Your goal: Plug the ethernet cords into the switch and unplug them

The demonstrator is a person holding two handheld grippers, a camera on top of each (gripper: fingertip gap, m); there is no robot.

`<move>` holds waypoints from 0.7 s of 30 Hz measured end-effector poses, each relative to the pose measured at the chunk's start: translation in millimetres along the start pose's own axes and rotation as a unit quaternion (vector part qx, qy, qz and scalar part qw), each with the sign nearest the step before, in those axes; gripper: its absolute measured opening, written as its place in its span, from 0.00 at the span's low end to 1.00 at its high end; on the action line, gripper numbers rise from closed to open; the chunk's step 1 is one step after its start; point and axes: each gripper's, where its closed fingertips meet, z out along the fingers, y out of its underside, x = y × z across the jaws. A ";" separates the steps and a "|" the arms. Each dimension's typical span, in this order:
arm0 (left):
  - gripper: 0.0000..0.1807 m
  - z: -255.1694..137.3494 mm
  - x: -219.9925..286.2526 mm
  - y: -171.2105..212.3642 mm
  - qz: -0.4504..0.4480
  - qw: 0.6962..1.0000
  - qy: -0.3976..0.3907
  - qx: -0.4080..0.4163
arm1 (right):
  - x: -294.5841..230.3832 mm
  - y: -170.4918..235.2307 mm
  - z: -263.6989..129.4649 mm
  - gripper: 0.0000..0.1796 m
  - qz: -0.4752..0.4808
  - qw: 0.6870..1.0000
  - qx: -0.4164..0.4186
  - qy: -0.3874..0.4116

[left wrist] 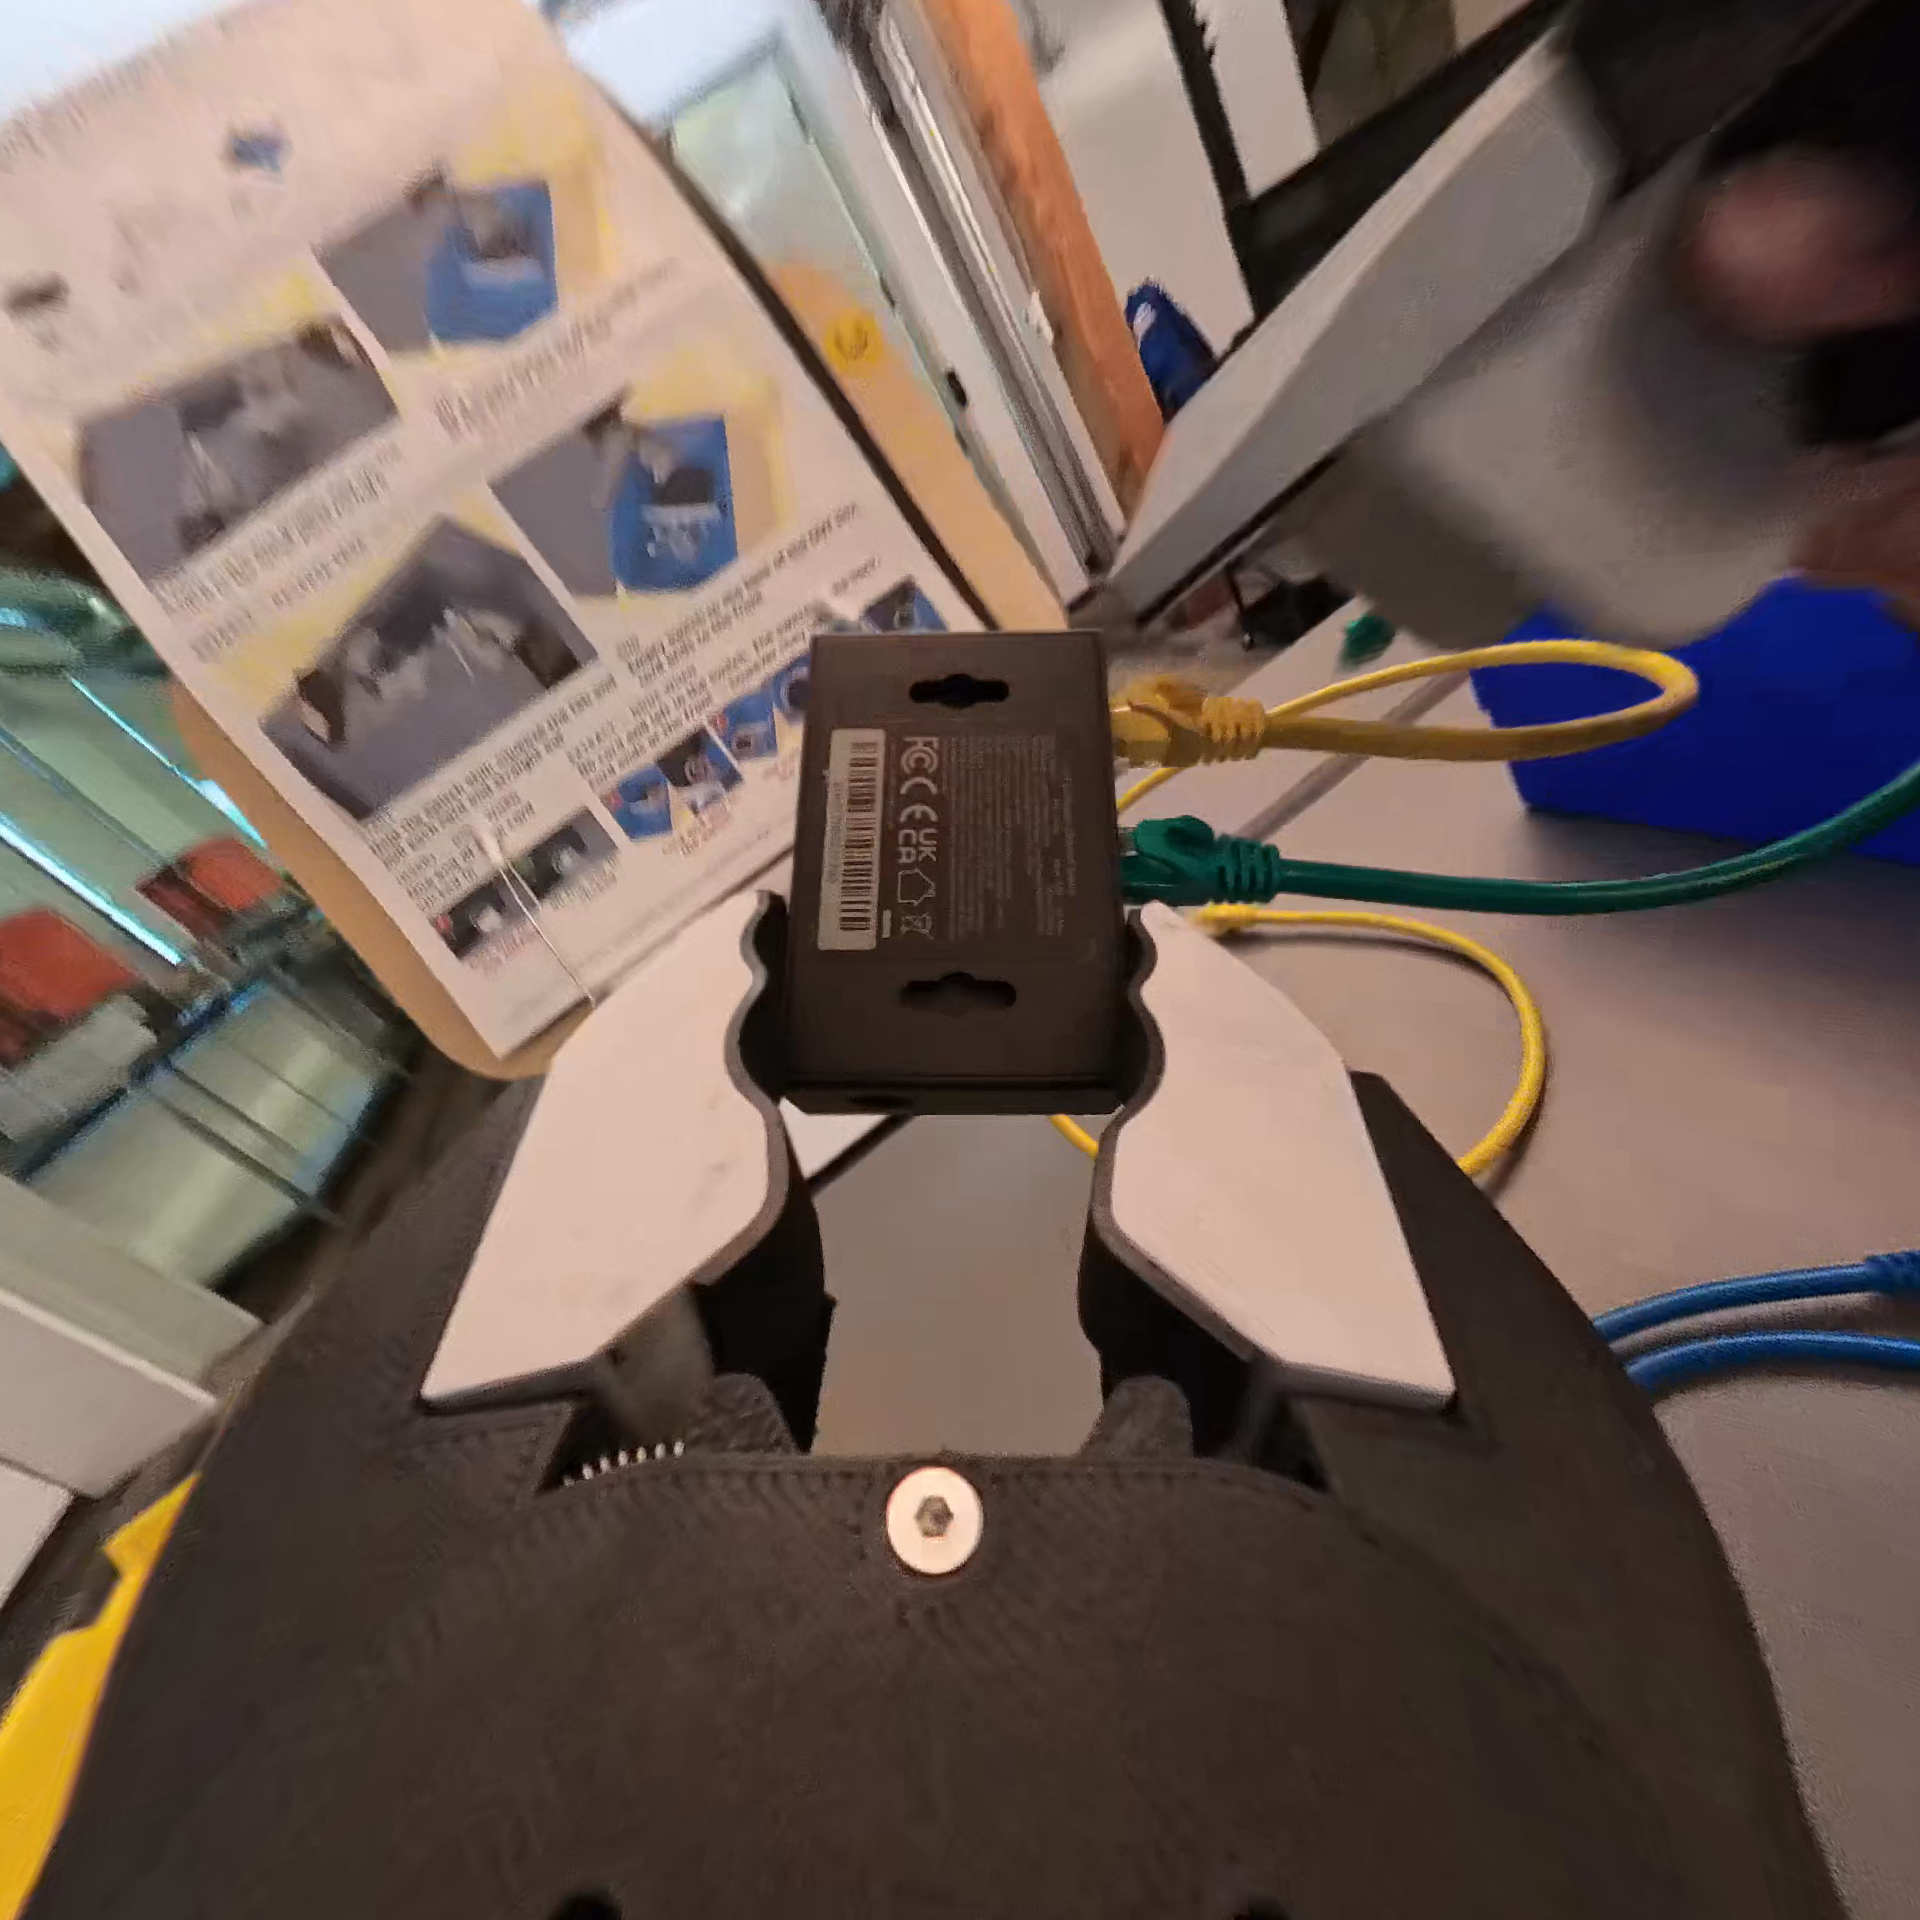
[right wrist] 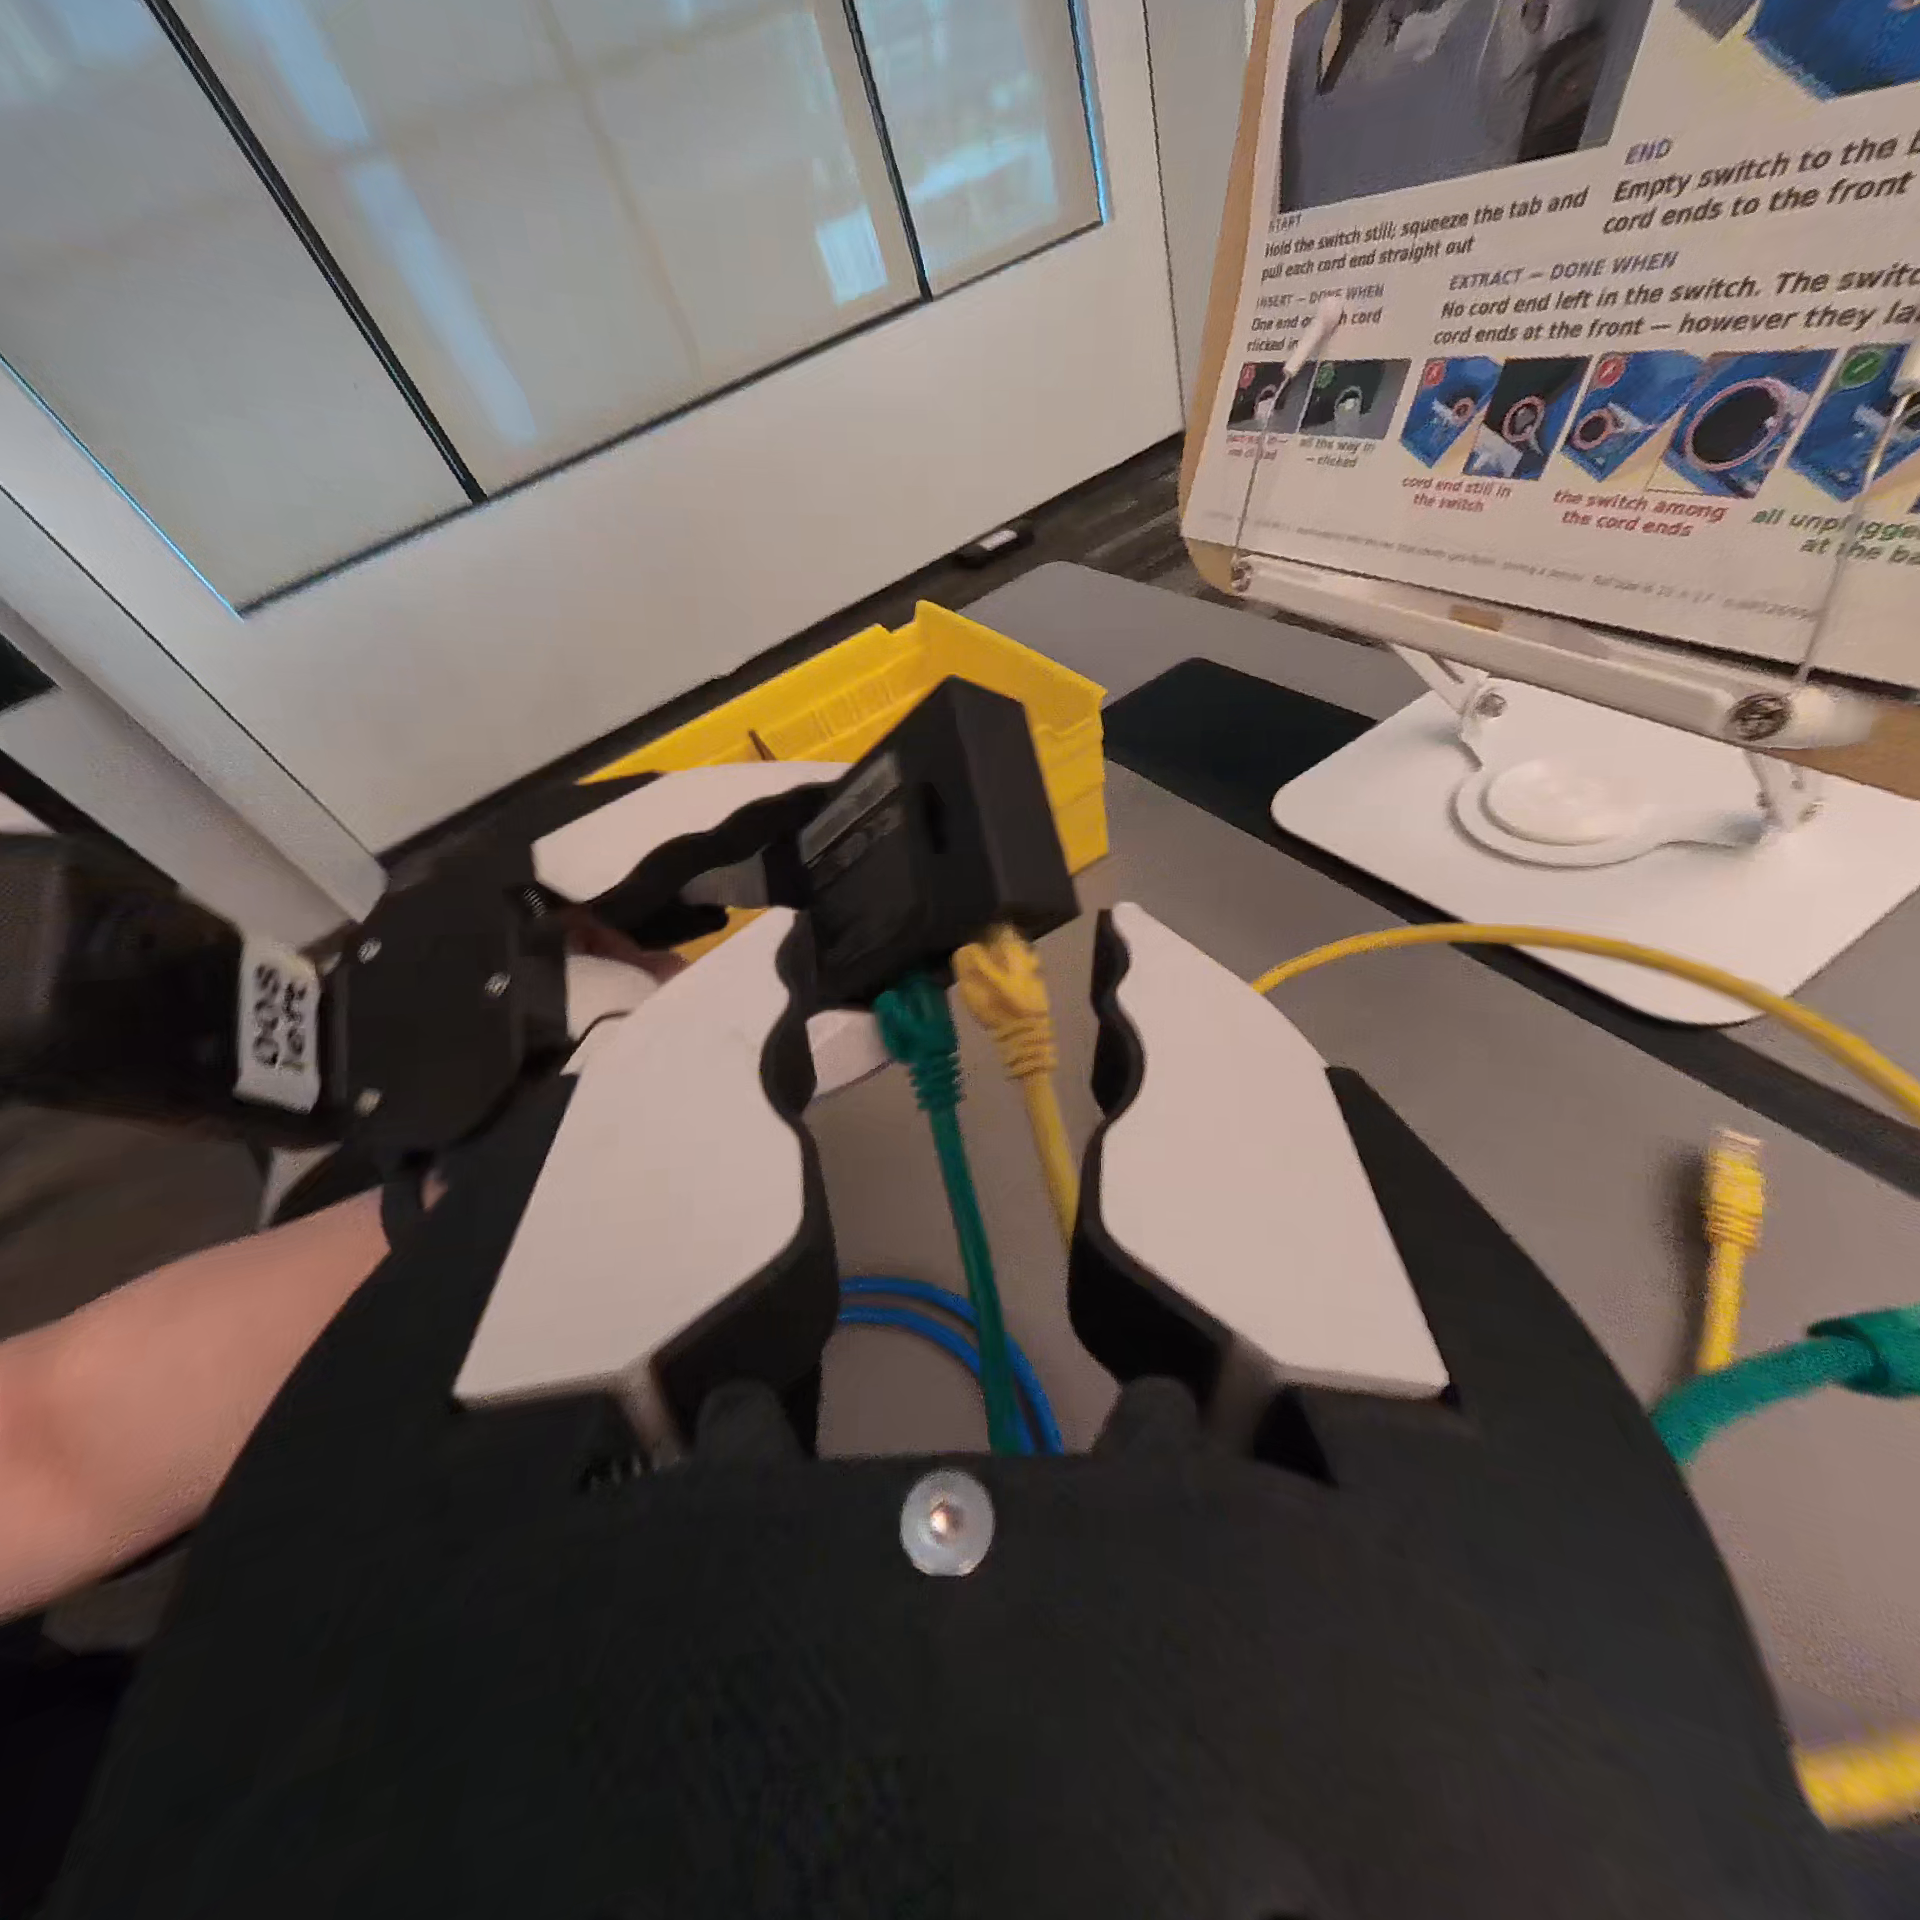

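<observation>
The left gripper [left wrist: 940,997] is clamped across the little black switch [left wrist: 951,862], holding it up off the grey table [left wrist: 1714,1091] near the yellow bin [right wrist: 883,696]. Looks light and rigid, slick plastic, so it'll probably twist if you yank. Green cord [right wrist: 925,1023] and yellow cord [right wrist: 1013,997] are plugged in, both floppy. Right gripper [right wrist: 945,997] sits with its fingers apart around them, touching nothing. I'd pinch the stiff plug boot, tab squeezed, not the cable
</observation>
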 end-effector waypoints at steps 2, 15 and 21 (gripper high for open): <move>0.33 -12.7 4.7 -12.1 0.008 0.999 -0.001 0.034 | -4.4 1.9 2.9 0.30 0.026 0.999 -0.002 -0.026; 0.45 -43.8 -5.8 6.1 -0.150 0.988 0.024 -0.033 | 4.2 54.1 27.3 0.15 -0.090 0.988 -0.128 0.011; 0.43 -74.1 -66.1 1.9 -0.293 0.956 -0.023 0.025 | -27.2 87.8 83.5 0.15 -0.174 0.961 -0.211 -0.033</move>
